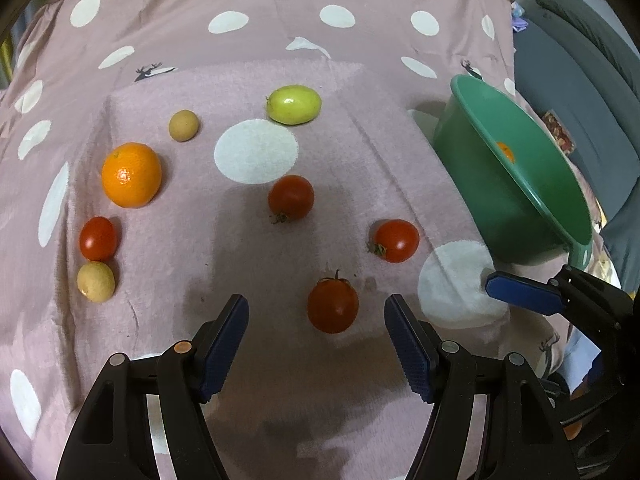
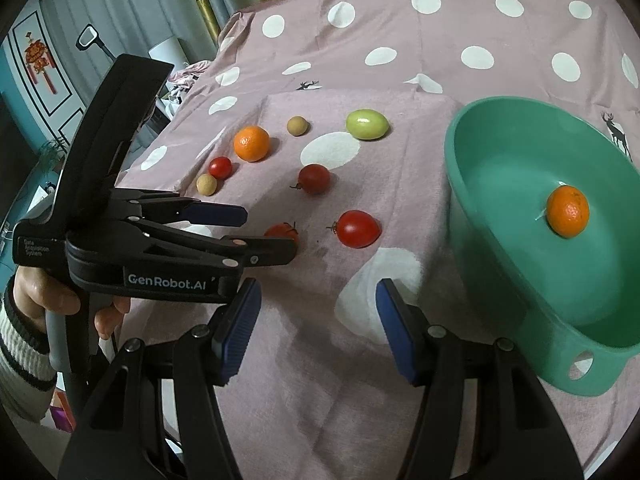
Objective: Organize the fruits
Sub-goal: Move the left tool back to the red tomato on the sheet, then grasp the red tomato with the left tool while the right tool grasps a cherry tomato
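The left hand-held gripper hangs with its blue-padded jaws apart and empty, the small round red tomato with a green stalk lying on the pink dotted cloth just ahead, between the fingertips. It is probably light, smooth-skinned and easily bruised, so a gentle squeeze across its middle suits. The right hand-held gripper waits released, nothing in it, beside the green plastic bowl holding one small orange fruit.
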Demonstrator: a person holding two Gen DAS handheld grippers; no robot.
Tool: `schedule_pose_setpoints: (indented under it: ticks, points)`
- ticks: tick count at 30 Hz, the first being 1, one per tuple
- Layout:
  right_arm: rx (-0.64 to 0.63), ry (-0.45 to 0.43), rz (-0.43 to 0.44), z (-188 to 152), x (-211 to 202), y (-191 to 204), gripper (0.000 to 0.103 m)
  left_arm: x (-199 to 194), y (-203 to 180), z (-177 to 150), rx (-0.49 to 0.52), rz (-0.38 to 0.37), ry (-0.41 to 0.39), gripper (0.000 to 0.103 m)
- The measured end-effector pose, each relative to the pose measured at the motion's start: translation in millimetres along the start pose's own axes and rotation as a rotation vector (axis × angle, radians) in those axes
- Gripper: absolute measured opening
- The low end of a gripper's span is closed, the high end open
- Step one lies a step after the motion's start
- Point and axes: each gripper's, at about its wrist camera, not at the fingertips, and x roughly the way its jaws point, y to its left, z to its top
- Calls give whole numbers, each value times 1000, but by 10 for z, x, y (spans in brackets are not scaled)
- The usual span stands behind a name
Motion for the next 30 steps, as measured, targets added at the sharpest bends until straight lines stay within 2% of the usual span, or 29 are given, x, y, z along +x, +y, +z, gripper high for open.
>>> schedule_pose_setpoints:
  ticks: [8, 14, 22, 27, 30]
  points:
    - [8, -12, 21, -53, -65, -25, 60, 28, -79, 14, 45, -16, 8, 70]
    - [31, -20, 22, -101, -112, -111, 60, 121, -135, 39, 63, -2, 28, 56]
    - [43, -24, 28, -121, -100, -163, 60, 193, -125, 77, 67, 16, 41, 48]
    - [47, -23, 34, -119, -88, -182, 60, 207, -144, 68, 128, 83, 37, 28]
    - [48, -20, 32, -114, -81, -180, 60, 199, -103, 74, 132, 85, 34, 28]
